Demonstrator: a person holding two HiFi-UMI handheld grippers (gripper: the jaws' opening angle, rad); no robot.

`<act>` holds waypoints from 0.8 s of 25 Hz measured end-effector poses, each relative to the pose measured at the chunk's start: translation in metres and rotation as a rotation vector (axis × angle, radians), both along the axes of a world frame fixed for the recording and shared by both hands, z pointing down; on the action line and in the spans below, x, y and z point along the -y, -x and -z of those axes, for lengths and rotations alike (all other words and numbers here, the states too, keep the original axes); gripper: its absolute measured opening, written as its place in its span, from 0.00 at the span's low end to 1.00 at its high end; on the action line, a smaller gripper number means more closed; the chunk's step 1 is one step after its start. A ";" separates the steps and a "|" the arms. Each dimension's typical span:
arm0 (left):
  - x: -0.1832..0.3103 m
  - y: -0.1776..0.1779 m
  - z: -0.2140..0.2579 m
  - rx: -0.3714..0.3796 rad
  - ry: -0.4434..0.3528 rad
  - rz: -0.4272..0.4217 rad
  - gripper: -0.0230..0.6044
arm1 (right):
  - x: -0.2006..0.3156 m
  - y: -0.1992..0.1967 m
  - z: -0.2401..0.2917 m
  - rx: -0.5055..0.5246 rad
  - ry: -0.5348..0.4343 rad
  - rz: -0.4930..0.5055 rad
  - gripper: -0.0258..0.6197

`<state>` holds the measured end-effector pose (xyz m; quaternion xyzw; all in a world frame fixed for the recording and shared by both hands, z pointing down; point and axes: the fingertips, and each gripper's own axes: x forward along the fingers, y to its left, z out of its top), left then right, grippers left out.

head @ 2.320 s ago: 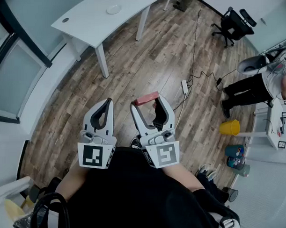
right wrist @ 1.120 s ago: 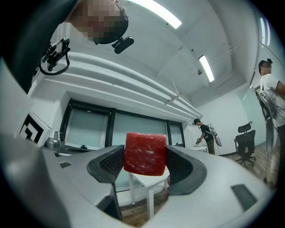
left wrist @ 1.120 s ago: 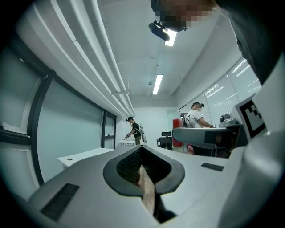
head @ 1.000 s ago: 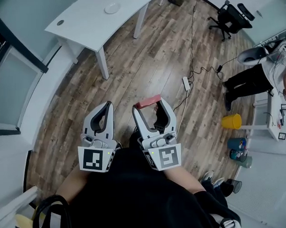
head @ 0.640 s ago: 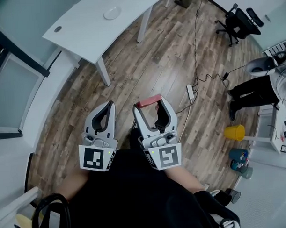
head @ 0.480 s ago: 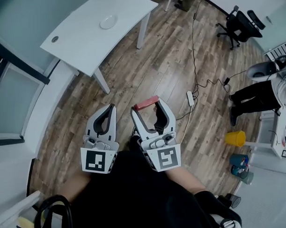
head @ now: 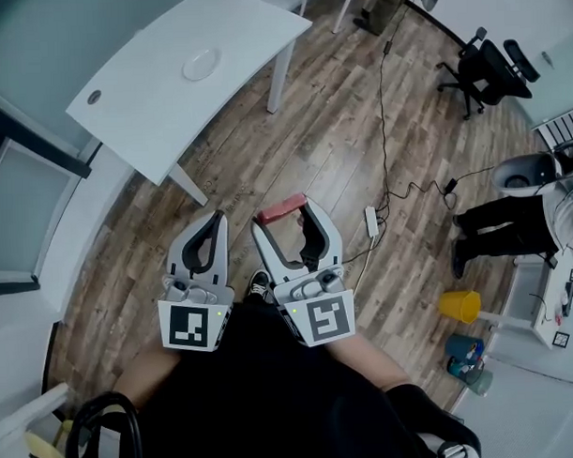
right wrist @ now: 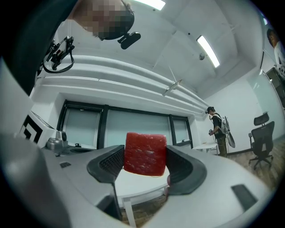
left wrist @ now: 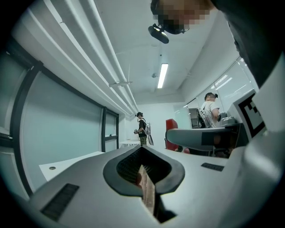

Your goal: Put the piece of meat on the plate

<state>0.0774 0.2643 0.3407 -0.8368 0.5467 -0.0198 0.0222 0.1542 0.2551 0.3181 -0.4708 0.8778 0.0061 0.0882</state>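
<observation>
Half done, by estimate: pickup complete, placing not yet.

For the right gripper point(head: 286, 217): jaws closed on the flat red rectangular piece of meat point(head: 278, 210), held crosswise at the very tips, with only the brown wood-plank floor point(head: 339, 128) under it. For the left gripper point(head: 215, 221): jaws together, nothing between them.

Small round white plate point(head: 200, 64): well ahead of both jaw pairs and off to their left, on the curved white table point(head: 142, 116), bare.

Left to do, as judged: carry to the table, lower over the plate, release.

Only in the head view:
- plate and its place on the table
- open floor between jaw tips and table
- second person point(head: 516, 215), well off to the right of the right jaws

Only in the right gripper view:
- grip detail, with the piece of meat point(right wrist: 144, 153) seated between the ribbed black pads point(right wrist: 110, 162), one pad on each side
- broad red face towards the camera, top edge above the pads
- white tabletop beyond the jaws, no plate to be made out

Only in the left gripper view:
- closed seam of the left gripper point(left wrist: 144, 180), empty
- table edge ahead and to the left of the jaws, again no plate visible
</observation>
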 end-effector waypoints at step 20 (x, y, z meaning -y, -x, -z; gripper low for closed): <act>0.179 0.073 -0.019 -0.054 0.040 -0.001 0.02 | 0.166 0.078 -0.014 -0.063 0.041 0.015 0.49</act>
